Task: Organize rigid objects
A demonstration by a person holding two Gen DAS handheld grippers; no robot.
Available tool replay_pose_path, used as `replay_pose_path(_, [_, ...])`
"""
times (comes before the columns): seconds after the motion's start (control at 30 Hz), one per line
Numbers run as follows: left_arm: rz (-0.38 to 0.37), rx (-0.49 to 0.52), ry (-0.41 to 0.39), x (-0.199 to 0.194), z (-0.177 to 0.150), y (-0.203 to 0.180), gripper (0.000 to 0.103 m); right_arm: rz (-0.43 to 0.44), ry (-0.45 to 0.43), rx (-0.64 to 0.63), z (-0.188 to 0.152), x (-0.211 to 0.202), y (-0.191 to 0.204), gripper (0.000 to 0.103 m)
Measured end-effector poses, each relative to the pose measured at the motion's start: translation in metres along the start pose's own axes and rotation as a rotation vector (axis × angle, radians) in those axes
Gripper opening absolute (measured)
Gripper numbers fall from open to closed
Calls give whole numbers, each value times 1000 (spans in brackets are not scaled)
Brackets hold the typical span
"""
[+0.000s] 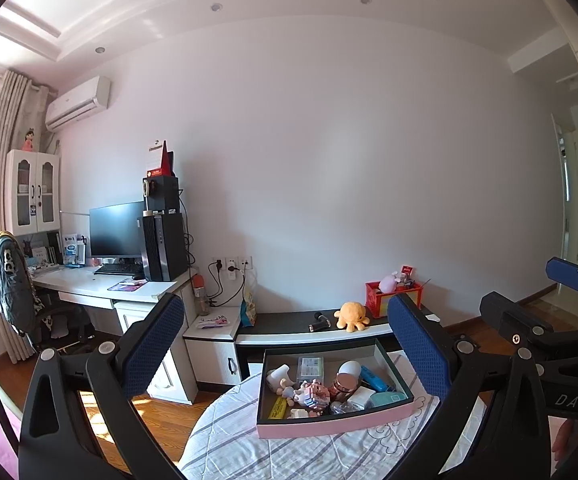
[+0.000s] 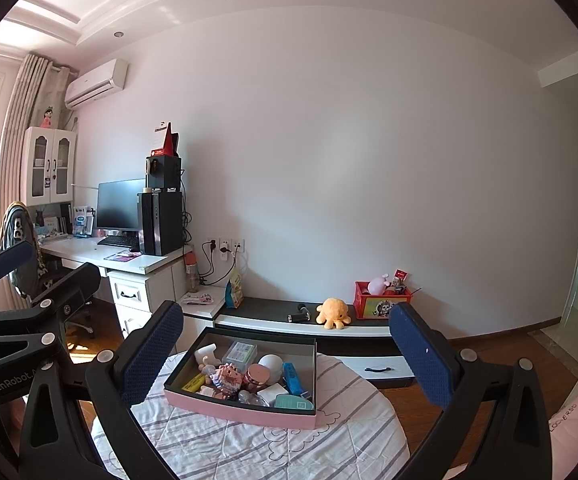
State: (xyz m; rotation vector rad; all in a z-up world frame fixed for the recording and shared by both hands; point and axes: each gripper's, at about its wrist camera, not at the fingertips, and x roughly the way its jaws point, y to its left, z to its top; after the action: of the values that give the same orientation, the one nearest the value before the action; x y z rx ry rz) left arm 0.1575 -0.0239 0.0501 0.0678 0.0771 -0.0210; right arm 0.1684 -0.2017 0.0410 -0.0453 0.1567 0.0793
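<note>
A pink-sided box [image 1: 329, 426] [image 2: 225, 408] with a dark inner wall rests on a round table under a striped cloth [image 1: 289, 456] [image 2: 329, 440]. Inside lie several small rigid items: a pink block figure [image 1: 313, 394] [image 2: 227, 378], a copper-lidded jar [image 1: 345, 382] [image 2: 257, 373], a clear case [image 1: 310, 366] [image 2: 240, 352], a white egg shape [image 1: 349, 368] [image 2: 271, 362] and a blue stick [image 1: 373, 378] [image 2: 292, 378]. My left gripper [image 1: 285, 356] is open above and before the box, holding nothing. My right gripper [image 2: 285, 356] is open too, empty, with the left one visible at its left edge.
Behind the table runs a low dark-topped cabinet [image 1: 289, 326] [image 2: 265, 310] with an orange plush octopus [image 1: 352, 315] [image 2: 332, 312] and a red toy crate [image 1: 393, 296] [image 2: 381, 302]. A white desk [image 1: 101, 284] with a monitor, PC tower and chair stands at left. Wooden floor surrounds the table.
</note>
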Motion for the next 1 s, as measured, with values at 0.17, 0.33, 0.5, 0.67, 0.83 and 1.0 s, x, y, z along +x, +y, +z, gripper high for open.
replay_pose_path(0.17, [0,1,0,0,0,0,103,1,2,2,1,1,0,103])
replay_pose_path(0.33, [-3,2,3,1,0,0,103,0,4,3,1,2,0,103])
replay_pose_path(0.5, [-9,1,-3,1,-2,0,103,-3,8,2,1,3,0,103])
replay_pose_path(0.67, [-6,2,-1,2,-1,-1,103,-3,11,2,0,5,1,103])
replay_pose_path(0.83, [-5,2,-1,2,-1,-1,103,-4,11,1,0,5,3,103])
replay_pose_path(1.0, [-5,2,-1,2,-1,-1,103,-5,11,1,-1,5,4,103])
